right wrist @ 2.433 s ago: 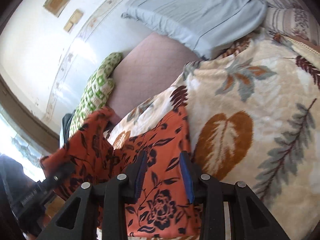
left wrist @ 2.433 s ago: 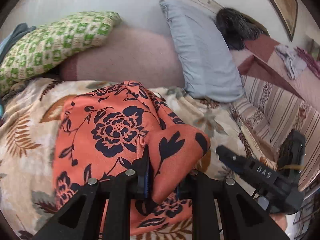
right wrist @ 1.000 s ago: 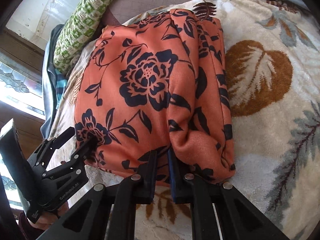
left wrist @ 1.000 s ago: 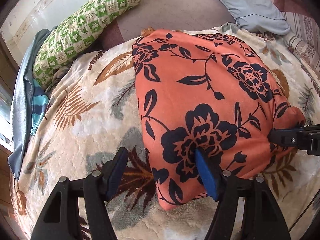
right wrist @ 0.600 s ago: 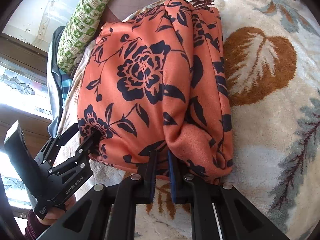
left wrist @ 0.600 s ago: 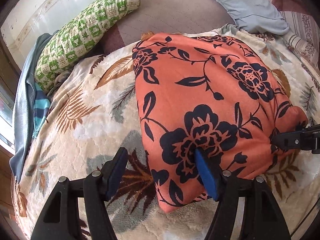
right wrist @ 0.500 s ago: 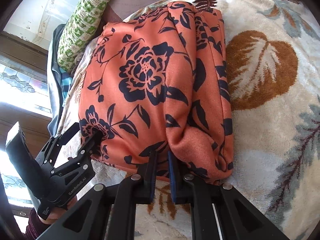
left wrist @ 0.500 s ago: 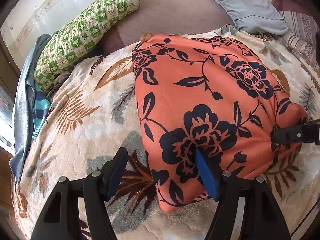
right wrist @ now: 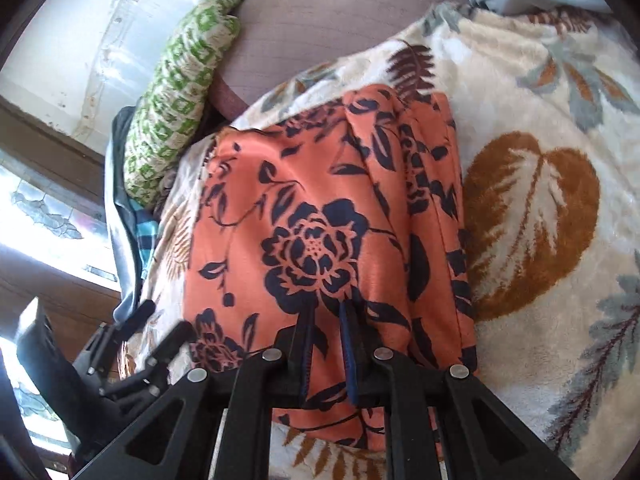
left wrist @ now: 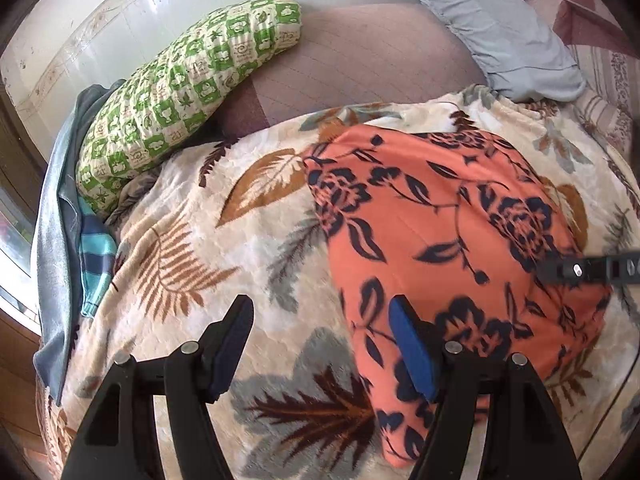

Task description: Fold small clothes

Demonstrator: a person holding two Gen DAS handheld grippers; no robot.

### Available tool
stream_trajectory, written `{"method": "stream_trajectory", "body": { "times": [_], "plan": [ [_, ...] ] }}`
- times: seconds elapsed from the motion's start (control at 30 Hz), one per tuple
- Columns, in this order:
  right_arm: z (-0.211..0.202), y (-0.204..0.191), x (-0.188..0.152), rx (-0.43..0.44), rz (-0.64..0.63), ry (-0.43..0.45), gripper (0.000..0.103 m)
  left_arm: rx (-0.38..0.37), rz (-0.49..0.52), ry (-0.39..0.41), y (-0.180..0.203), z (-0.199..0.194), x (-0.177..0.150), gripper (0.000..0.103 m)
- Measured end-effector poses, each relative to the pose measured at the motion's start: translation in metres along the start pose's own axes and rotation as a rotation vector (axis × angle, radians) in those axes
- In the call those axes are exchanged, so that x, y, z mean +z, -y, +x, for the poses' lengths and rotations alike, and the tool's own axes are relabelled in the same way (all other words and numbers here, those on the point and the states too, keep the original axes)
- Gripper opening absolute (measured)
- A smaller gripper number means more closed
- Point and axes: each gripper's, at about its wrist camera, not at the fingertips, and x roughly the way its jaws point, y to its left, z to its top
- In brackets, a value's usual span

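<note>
An orange garment with dark navy flowers (left wrist: 440, 232) lies folded on the leaf-print blanket (left wrist: 192, 264). My left gripper (left wrist: 320, 324) is open and empty, its right finger over the garment's near left edge. The right gripper's tip (left wrist: 576, 270) shows at the garment's right side. In the right wrist view the garment (right wrist: 320, 220) fills the middle, and my right gripper (right wrist: 326, 320) hovers over its near edge with jaws slightly apart, holding nothing that I can see. The left gripper (right wrist: 132, 344) shows at lower left.
A green checked pillow (left wrist: 180, 84) and a pale blue pillow (left wrist: 500, 24) lie at the back against a mauve mattress (left wrist: 360, 52). Grey and striped clothes (left wrist: 80, 240) hang at the left bed edge. A window (right wrist: 48, 216) is at left.
The right gripper has let go of the garment's near edge and opened a little. Both grippers have shifted; the left moved leftward off the garment. The garment lies flat.
</note>
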Motion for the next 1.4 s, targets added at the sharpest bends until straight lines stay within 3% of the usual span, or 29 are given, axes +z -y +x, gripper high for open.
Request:
{"method": "stream_trajectory", "body": {
  "times": [0.23,0.33,0.4,0.5,0.6,0.8,0.9,0.97,1.03,1.2,1.3,1.4],
  "plan": [
    [0.0,0.006,-0.008,0.041,-0.026,-0.013,0.016,0.045,0.023,-0.044,0.008,0.057,0.053,0.071],
    [-0.001,0.011,-0.009,0.073,-0.014,-0.016,0.016,0.063,0.067,-0.107,0.022,0.082,0.062,0.071],
    [-0.003,0.014,-0.011,0.09,-0.01,-0.019,0.016,0.089,0.116,-0.096,0.033,0.091,0.064,0.072],
    [-0.008,0.02,-0.015,0.112,-0.004,-0.021,0.016,0.118,0.161,-0.106,0.041,0.095,0.069,0.072],
    [-0.014,0.028,-0.019,0.135,0.007,-0.027,0.016,0.12,0.125,-0.156,0.04,0.09,0.081,0.07],
    [-0.019,0.044,-0.031,0.18,0.015,-0.039,0.016,0.031,0.15,-0.046,0.079,0.052,0.106,0.071],
    [-0.018,0.042,-0.035,0.171,-0.006,-0.045,0.016,0.011,0.237,-0.152,0.12,0.074,0.108,0.071],
    [-0.017,0.04,-0.037,0.164,-0.028,-0.052,0.016,0.07,0.249,-0.195,0.134,0.089,0.104,0.071],
    [-0.017,0.04,-0.037,0.165,-0.036,-0.054,0.016,0.065,0.201,-0.205,0.132,0.09,0.107,0.071],
    [-0.013,0.04,-0.033,0.179,-0.026,-0.072,0.016,-0.053,0.049,-0.199,0.087,0.066,0.101,0.071],
    [-0.014,0.038,-0.035,0.157,-0.045,-0.071,0.016,-0.039,-0.004,-0.131,0.05,0.039,0.083,0.071],
    [-0.012,0.031,-0.035,0.141,-0.046,-0.063,0.016,-0.005,0.006,-0.141,0.022,0.029,0.054,0.071]
  ]
}}
